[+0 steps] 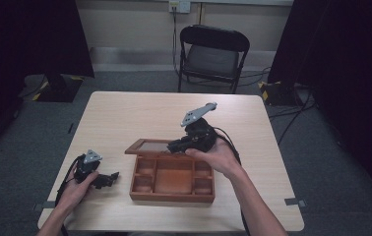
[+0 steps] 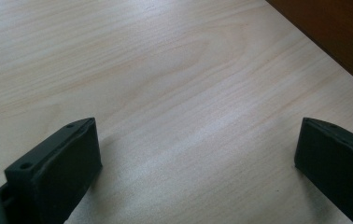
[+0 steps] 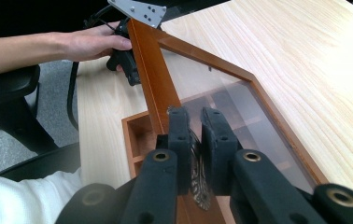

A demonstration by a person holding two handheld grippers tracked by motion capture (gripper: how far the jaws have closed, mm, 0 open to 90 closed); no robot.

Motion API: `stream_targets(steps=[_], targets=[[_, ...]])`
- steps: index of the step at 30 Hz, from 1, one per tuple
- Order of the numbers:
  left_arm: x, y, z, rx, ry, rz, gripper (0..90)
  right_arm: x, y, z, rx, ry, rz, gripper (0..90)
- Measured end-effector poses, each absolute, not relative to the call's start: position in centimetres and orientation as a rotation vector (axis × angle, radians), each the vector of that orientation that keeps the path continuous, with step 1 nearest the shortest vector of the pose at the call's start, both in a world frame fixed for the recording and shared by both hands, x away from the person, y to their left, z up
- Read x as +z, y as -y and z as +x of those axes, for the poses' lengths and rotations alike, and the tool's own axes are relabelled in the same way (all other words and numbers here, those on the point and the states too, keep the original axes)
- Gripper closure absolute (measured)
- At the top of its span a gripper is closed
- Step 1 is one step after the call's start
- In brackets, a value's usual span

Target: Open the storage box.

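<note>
Left gripper (image 1: 109,179) low at the near left, fingers (image 2: 58,168) spread wide, left hand (image 1: 78,189) wrapped around its body. Right gripper (image 1: 174,146) angled leftward, fingers (image 3: 184,140) clamped close together, right hand (image 1: 218,155) gripping from behind.

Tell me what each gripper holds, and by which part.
Right gripper: shut on the box lid, at its metal clasp on the frame edge. Left gripper: open, holding nothing.
</note>
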State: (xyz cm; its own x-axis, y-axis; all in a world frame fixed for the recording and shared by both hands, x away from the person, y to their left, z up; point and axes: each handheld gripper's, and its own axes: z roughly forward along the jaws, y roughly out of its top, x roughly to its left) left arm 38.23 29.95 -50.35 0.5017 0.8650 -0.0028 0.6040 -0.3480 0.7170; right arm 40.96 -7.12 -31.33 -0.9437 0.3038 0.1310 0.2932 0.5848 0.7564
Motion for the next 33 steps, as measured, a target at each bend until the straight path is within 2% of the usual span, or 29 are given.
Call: stream_targets(steps=[33], targets=[[-50.4,-29.9,38.2,0.502,-1.199,2.079,0.0,-30.5,7.0,42.3,1.322,-2.8,0.534,83.3]])
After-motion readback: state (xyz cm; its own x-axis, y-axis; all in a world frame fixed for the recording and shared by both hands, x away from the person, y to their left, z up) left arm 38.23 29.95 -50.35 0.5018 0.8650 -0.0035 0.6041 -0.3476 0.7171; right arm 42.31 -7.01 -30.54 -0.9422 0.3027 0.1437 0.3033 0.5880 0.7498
